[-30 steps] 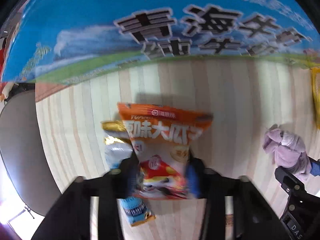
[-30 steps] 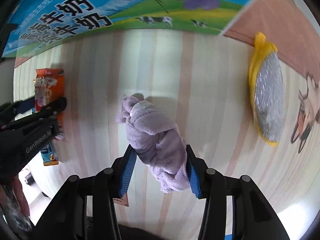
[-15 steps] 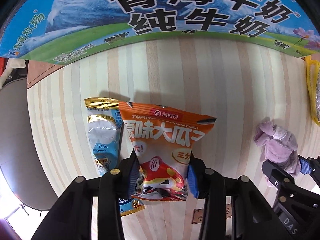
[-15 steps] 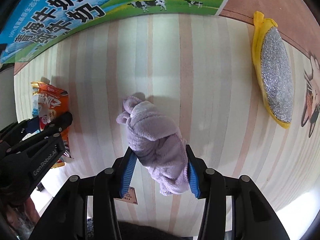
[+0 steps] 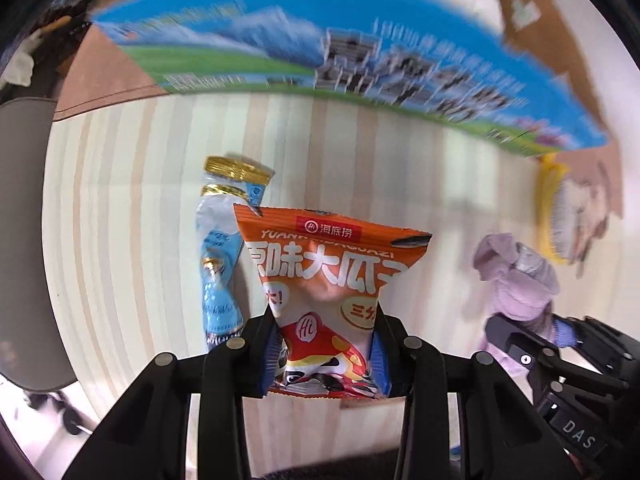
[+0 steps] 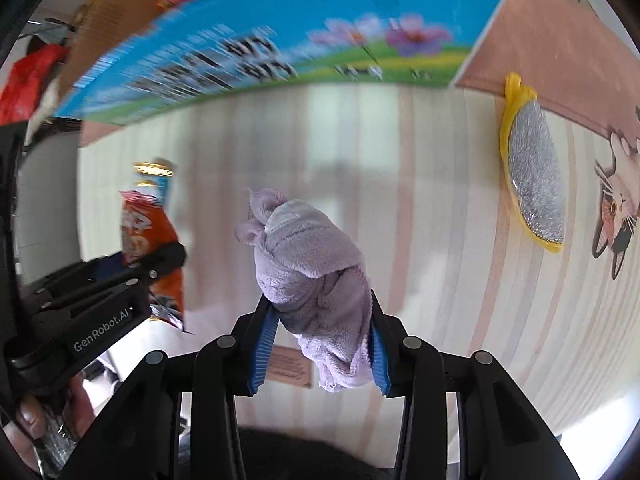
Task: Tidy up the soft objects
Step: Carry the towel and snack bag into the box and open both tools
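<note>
My left gripper [image 5: 325, 354] is shut on an orange snack bag [image 5: 325, 280] and holds it above the striped table [image 5: 140, 220]. A blue and gold snack packet [image 5: 222, 248] lies flat on the table just left of it. My right gripper [image 6: 318, 350] is shut on a rolled lilac cloth [image 6: 308, 268], lifted off the table. The cloth [image 5: 516, 280] and the right gripper also show at the right of the left wrist view. The orange bag [image 6: 148, 248] and the left gripper show at the left of the right wrist view.
A large blue and green milk carton box [image 6: 280, 36] stands along the table's far side. A yellow and silver scrubbing sponge [image 6: 534, 176] lies at the right, beside a pink mat with a cat drawing [image 6: 616, 220]. A grey chair [image 5: 24, 240] is left of the table.
Both grippers have risen and pulled back from the table with their loads; the box top now shows. The blue and gold packet stays on the table.
</note>
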### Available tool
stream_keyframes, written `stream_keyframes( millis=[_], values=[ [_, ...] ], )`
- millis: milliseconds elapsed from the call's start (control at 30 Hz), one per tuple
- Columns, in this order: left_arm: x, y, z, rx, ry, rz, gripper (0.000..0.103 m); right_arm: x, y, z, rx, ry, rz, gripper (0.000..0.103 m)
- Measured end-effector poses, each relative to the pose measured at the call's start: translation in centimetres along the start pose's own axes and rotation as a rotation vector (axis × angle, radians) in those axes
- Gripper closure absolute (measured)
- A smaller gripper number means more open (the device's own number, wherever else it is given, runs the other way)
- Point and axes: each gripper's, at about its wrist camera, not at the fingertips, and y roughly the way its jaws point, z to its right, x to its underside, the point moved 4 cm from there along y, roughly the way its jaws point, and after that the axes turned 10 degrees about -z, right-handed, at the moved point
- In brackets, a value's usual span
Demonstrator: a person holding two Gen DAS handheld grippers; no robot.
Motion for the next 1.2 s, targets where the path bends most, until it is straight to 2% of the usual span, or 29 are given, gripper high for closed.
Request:
stream_keyframes(
  millis=[167,267,367,467,500,567,733,833,1000,1133,1200],
  values=[
    [1.0,-6.0,-0.6,0.068,0.006,0.084,0.069,0.6,-5.6,-1.0,-0.088,-0.038,0.065,0.060],
    [0.6,-10.2,0.3,0.094,0.023,0.133,0.069,-0.4,-9.4,-3.3,-0.134,-0.050,0.118,0.060],
    [-2.0,-14.0,1.5,0.104,0.043,0.154,0.069,-1.7,-13.2,-5.5,-0.172,-0.042,0.187,0.060],
    [-5.4,-16.5,1.9,0.059,0.049,0.173,0.069,-4.2,-16.4,-6.6,-0.199,-0.003,0.239,0.060],
    [-6.6,-16.4,2.4,0.046,0.050,0.171,0.069,-5.0,-16.9,-6.6,-0.202,0.010,0.247,0.060],
    [-9.7,-15.9,2.6,0.029,0.035,0.145,0.069,-8.7,-16.7,-7.2,-0.202,0.048,0.258,0.060],
    [-16.5,-12.7,2.4,0.049,-0.018,0.015,0.069,-14.3,-15.0,-6.8,-0.194,0.138,0.227,0.060],
    [-19.0,-10.1,2.7,0.043,-0.026,-0.047,0.069,-17.0,-13.3,-6.3,-0.178,0.170,0.208,0.060],
    [-21.3,-5.9,3.2,0.038,-0.038,-0.141,0.069,-21.2,-9.7,-5.3,-0.189,0.215,0.136,0.060],
    [-21.7,-4.2,3.8,0.025,-0.008,-0.178,0.068,-23.2,-7.6,-4.8,-0.184,0.228,0.096,0.060],
    [-21.6,-3.9,3.8,0.043,-0.019,-0.197,0.067,-23.7,-6.9,-4.8,-0.187,0.216,0.070,0.056]
  ],
)
